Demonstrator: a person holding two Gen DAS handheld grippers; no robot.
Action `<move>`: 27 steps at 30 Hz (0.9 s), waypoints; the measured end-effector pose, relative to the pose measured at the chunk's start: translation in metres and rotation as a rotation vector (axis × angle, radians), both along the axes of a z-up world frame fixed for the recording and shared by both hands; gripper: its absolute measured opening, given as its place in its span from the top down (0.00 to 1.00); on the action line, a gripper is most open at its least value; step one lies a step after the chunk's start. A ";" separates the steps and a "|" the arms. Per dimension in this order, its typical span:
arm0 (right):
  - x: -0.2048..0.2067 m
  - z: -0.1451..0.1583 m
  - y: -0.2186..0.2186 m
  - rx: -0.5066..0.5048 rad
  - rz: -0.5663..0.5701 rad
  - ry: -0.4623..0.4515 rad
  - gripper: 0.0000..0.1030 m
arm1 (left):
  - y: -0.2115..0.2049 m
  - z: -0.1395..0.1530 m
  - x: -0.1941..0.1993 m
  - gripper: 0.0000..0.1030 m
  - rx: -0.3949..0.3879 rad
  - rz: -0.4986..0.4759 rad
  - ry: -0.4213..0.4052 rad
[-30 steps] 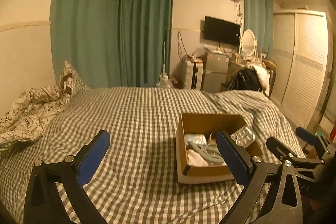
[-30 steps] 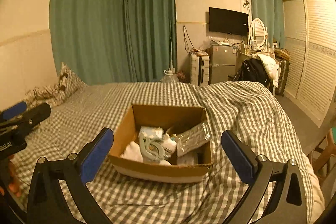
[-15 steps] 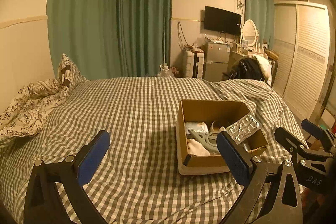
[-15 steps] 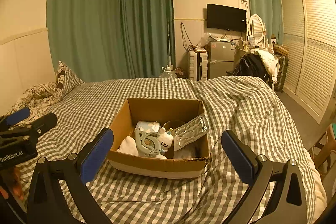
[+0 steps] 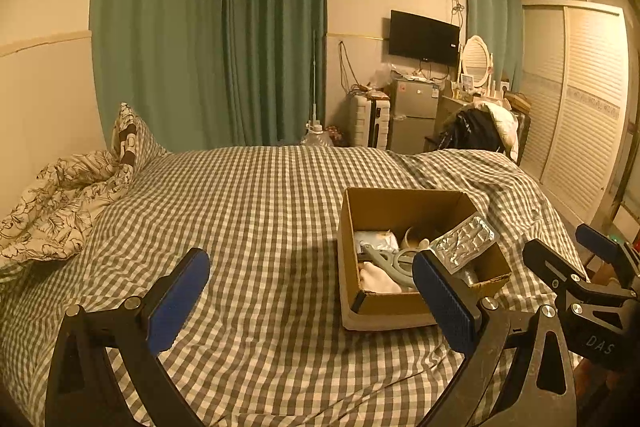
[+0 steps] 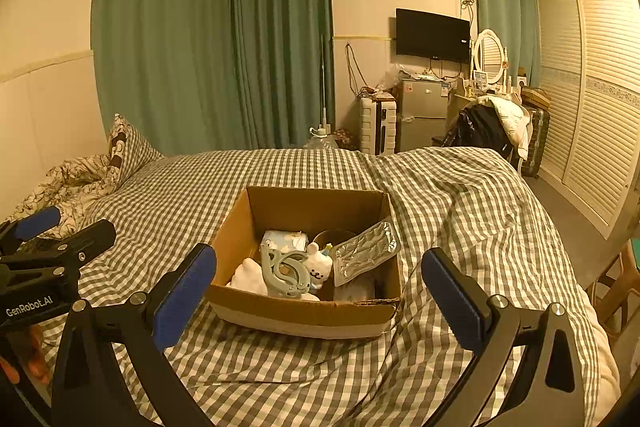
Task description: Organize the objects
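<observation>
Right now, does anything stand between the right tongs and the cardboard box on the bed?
Nothing visible does. The right tongs are open and empty, facing the cardboard box directly; only checked bedding lies beneath the gap.

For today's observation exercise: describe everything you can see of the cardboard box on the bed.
The cardboard box is brown, open-topped, with a paler band along its base. It sits flat on the checked bedspread, untouched by either gripper. Inside lie a silver blister pack propped on the right wall, a pale blue plastic hanger, a small white toy and white cloth.
</observation>
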State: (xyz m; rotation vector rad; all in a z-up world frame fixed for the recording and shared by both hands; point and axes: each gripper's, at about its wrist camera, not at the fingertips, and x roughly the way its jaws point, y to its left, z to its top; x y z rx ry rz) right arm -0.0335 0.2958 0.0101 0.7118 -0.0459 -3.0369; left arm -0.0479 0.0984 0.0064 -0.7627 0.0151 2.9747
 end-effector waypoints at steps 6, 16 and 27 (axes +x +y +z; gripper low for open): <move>0.001 0.000 0.000 0.004 -0.002 0.003 0.00 | 0.000 0.000 0.000 0.00 0.004 0.003 -0.001; 0.001 -0.001 -0.001 0.005 -0.004 -0.002 0.00 | -0.001 -0.003 -0.001 0.00 0.003 0.005 -0.005; 0.000 -0.005 0.000 -0.002 -0.010 -0.011 0.00 | 0.000 -0.004 -0.001 0.00 -0.001 0.005 -0.007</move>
